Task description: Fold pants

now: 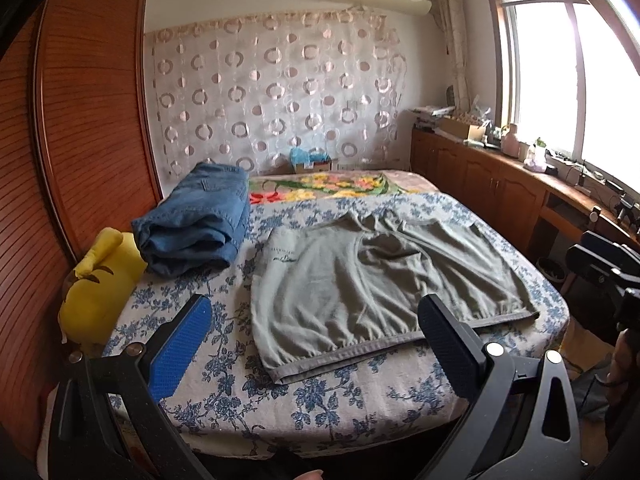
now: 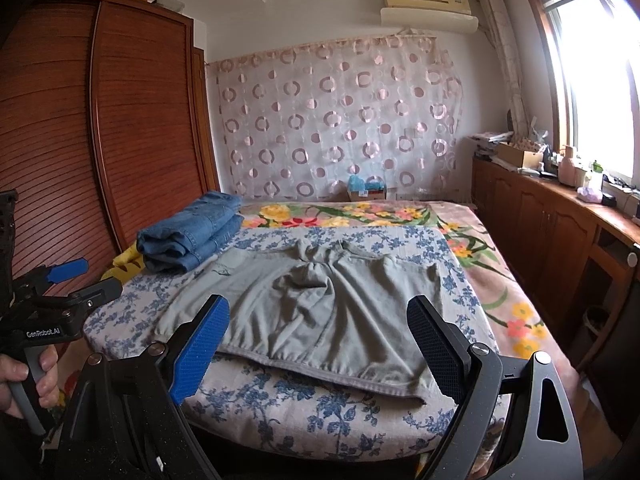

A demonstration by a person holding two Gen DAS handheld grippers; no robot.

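Grey-green pants [image 1: 372, 280] lie spread flat on the blue-flowered bed cover [image 1: 320, 396], waistband toward me; they also show in the right wrist view [image 2: 320, 312]. My left gripper [image 1: 316, 336] is open and empty, held above the near edge of the bed in front of the waistband. My right gripper [image 2: 316, 344] is open and empty, also above the near edge before the waistband. The left gripper also shows at the left of the right wrist view [image 2: 68, 280], held in a hand.
Folded blue jeans [image 1: 196, 220] lie at the bed's far left, beside a yellow plush toy [image 1: 100, 276]. A wooden wardrobe [image 1: 80, 120] stands left. A low wooden cabinet [image 1: 500, 184] with clutter runs along the right under the window. A flowered blanket [image 1: 328, 184] covers the far bed.
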